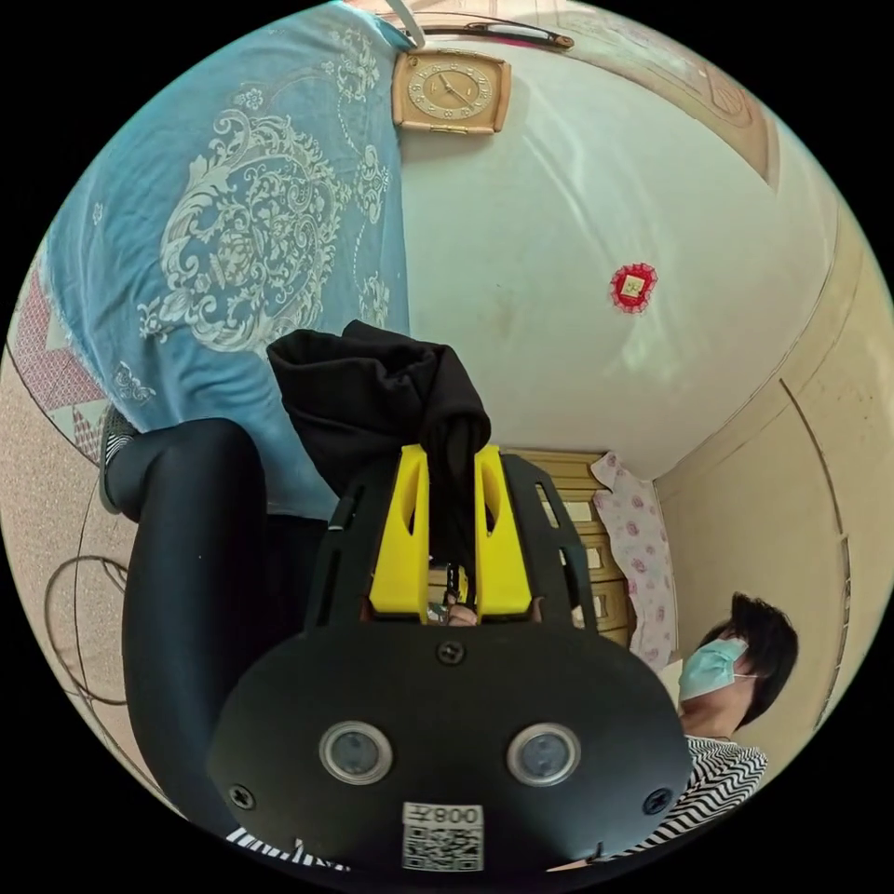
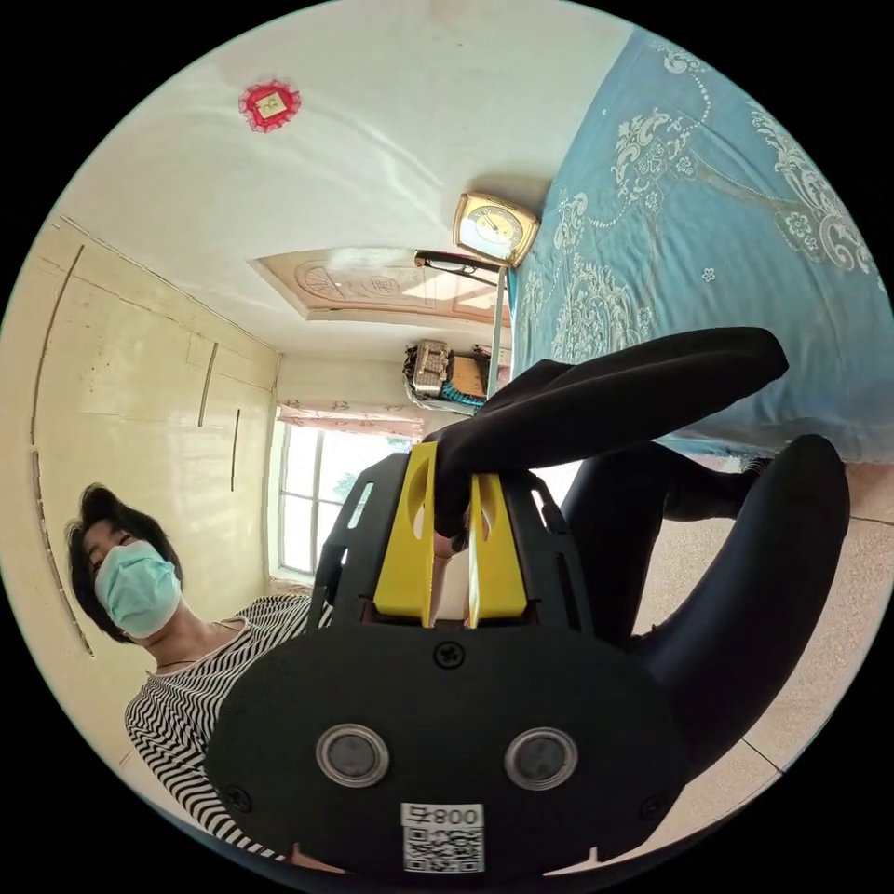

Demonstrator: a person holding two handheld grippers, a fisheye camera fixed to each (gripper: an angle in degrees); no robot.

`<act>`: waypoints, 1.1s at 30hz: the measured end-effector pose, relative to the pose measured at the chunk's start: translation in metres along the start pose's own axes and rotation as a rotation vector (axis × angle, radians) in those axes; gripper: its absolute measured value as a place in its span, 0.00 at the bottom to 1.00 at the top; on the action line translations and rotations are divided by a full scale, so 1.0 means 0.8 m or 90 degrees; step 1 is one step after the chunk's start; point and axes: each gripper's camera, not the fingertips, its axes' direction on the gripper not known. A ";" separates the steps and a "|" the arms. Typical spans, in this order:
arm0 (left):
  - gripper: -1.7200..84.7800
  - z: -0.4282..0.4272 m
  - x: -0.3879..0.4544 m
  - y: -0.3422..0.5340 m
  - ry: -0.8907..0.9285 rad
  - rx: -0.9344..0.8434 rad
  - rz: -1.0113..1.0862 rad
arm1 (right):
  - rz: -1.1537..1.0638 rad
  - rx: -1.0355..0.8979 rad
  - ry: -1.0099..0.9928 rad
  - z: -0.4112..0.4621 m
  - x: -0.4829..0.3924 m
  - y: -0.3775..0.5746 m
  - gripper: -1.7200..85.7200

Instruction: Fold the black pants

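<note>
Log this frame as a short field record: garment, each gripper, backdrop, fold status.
garment: black pants, lifted in the air, hanging between the two grippers
left gripper: yellow jaws closed on a bunched edge of the pants
right gripper: jaws closed on the pants fabric, a leg stretching away from it
backdrop: blue patterned cloth, gold clock on the white wall
person: striped top, behind the grippers
fold status: no fold visible yet
</note>
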 end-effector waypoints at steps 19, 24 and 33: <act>0.11 0.399 0.069 -0.205 -0.114 -0.101 0.005 | 0.022 0.111 -0.099 -0.276 -0.009 0.094 0.08; 0.11 0.562 0.053 -0.304 -0.146 -0.136 -0.029 | 0.063 0.137 -0.106 -0.358 0.009 0.065 0.08; 0.11 0.869 0.110 -0.489 -0.165 -0.199 -0.055 | 0.102 0.166 -0.071 -0.516 -0.039 -0.014 0.07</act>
